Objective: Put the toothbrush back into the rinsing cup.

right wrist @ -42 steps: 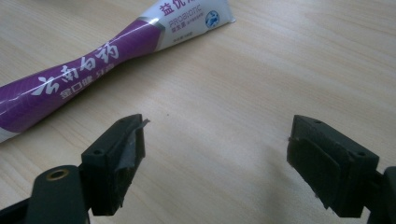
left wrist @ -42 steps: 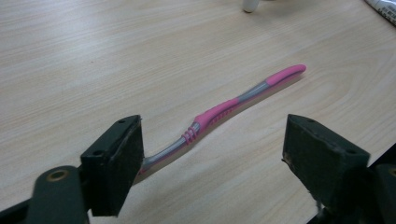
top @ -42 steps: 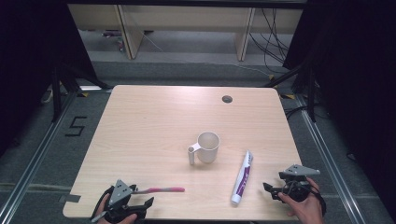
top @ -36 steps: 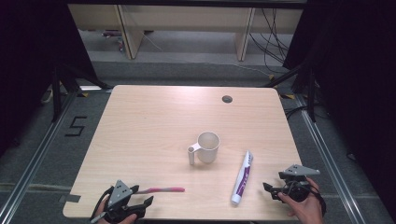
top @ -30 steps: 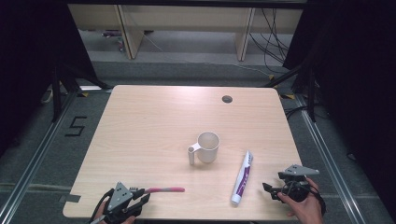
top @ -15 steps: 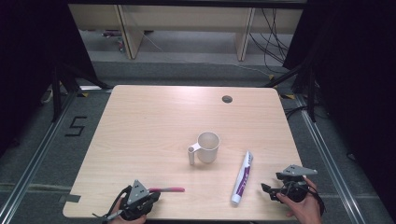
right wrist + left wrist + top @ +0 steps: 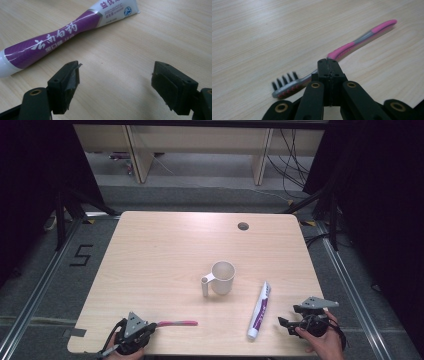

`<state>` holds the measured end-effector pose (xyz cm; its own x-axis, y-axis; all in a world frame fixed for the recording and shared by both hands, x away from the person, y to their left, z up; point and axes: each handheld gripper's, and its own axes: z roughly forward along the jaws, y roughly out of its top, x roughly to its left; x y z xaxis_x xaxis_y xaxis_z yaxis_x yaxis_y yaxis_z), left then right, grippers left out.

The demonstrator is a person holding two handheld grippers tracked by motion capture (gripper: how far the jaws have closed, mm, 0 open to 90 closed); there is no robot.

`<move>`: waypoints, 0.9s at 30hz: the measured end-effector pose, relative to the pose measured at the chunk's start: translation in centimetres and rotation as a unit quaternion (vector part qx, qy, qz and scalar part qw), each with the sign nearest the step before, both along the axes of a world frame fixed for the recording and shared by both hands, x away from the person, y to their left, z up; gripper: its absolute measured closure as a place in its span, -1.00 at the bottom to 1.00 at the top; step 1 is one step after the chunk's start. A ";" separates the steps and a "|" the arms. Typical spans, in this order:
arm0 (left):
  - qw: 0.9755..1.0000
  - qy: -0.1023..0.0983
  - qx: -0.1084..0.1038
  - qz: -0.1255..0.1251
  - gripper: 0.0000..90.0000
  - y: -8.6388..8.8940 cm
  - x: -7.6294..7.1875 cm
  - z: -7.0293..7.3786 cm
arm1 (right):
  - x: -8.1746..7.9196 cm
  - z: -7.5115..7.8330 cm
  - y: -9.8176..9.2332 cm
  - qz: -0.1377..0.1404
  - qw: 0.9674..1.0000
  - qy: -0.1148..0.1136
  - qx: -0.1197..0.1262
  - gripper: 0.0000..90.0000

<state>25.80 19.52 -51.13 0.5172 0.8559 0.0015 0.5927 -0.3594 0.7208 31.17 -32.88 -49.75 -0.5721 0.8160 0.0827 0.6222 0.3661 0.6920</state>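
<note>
Left gripper [image 7: 328, 65] jaws clamped on the toothbrush [image 7: 352, 45], hiding its neck. Right gripper [image 7: 115, 80] gapes empty beside the toothpaste [image 7: 62, 37], near the mug [image 7: 222, 277].

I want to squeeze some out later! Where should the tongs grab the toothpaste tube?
Probably around the purple middle of the toothpaste tube, coming straight down from above. It lies flat on the table, long and narrow, so open tongs can straddle its width there.

Pale wood-grain surface [image 7: 150, 250] with a smooth, matt finish. Toothbrush [image 7: 342, 51] with a pink rubbery-looking handle, grey plastic neck and black bristles. Toothpaste tube [image 7: 65, 32] of glossy purple and white plastic. Smooth white mug [image 7: 222, 277]. Matt black plastic left gripper [image 7: 328, 68].
</note>
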 end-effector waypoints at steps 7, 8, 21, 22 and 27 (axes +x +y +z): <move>1.000 -0.001 0.011 0.010 1.00 1.1 0.8 -0.2 | 0.0 0.0 0.0 0.000 1.000 0.001 0.001 -0.48; 1.000 -0.005 0.014 0.013 1.00 1.1 1.2 -0.2 | 0.0 0.0 0.0 -0.001 1.000 -0.002 -0.001 -0.48; 0.999 -0.017 0.020 0.026 0.99 -0.7 7.1 0.2 | 0.1 -0.1 -0.2 -0.008 1.000 0.006 -0.001 -0.48; 0.999 -0.016 0.019 0.026 1.00 -1.0 7.7 0.3 | 0.1 -0.1 -0.2 -0.002 1.000 0.006 0.003 -0.48; 0.999 -0.009 0.018 0.025 0.99 -2.1 9.7 0.5 | 0.0 -0.1 -0.3 -0.009 1.000 0.008 0.003 -0.48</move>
<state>35.51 17.40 -50.62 0.4727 0.8802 0.0419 0.5974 -0.3550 0.7191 31.21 -33.14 -49.82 -0.5565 0.8251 0.0975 0.6398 0.3507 0.6839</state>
